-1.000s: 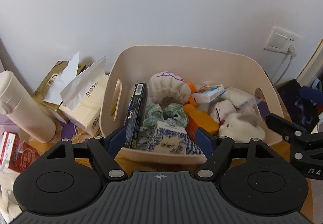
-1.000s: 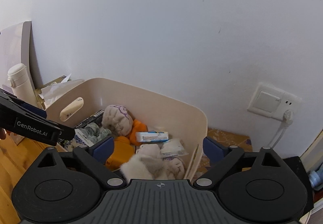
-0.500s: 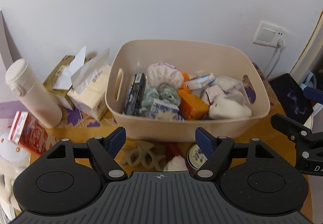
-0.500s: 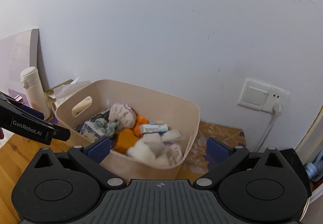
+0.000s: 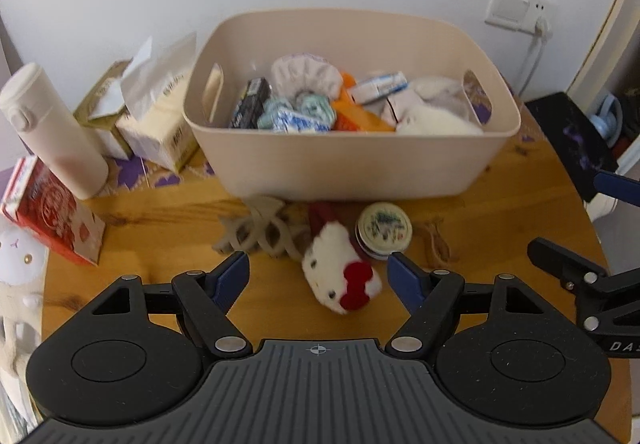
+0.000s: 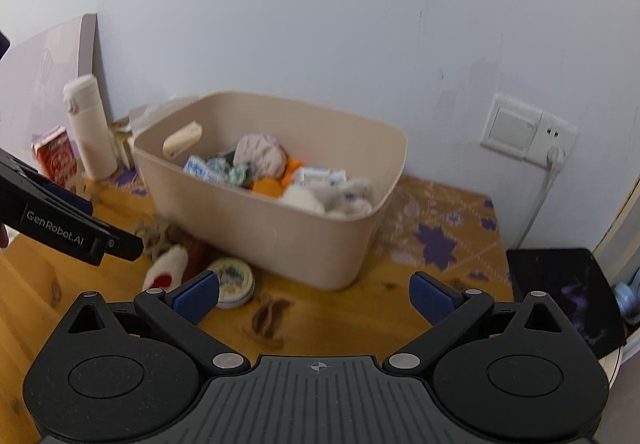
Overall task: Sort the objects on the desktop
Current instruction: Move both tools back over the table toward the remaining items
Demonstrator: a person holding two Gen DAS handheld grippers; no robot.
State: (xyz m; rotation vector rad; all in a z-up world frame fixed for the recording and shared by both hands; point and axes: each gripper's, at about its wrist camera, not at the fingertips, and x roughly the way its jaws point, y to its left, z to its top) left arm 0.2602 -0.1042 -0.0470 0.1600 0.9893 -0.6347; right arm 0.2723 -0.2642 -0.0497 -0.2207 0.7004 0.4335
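One table, wooden, carries everything shown. One beige bin stands toward the table's far edge, against the wall, and is already filled with small items. Left of the bin, near the far-left corner: two tissue packs, one white bottle and one red carton.

Three loose things lie on the table along the bin's near wall. One plush, white with a red bow, lies straight ahead of the left gripper, between its fingers and slightly right of centre; its long axis runs from the bin toward the near edge, roughly in line with the fingers. One beige hair claw touches it on the left; one round tin sits just beside it on the right.

Left gripper: fingers spread apart, holding nothing. Right gripper: fingers likewise spread and empty, aimed at bare table in front of the bin's right half, with the tin by its left finger. The left gripper is judged nearer the plush, the right nearer the tin.
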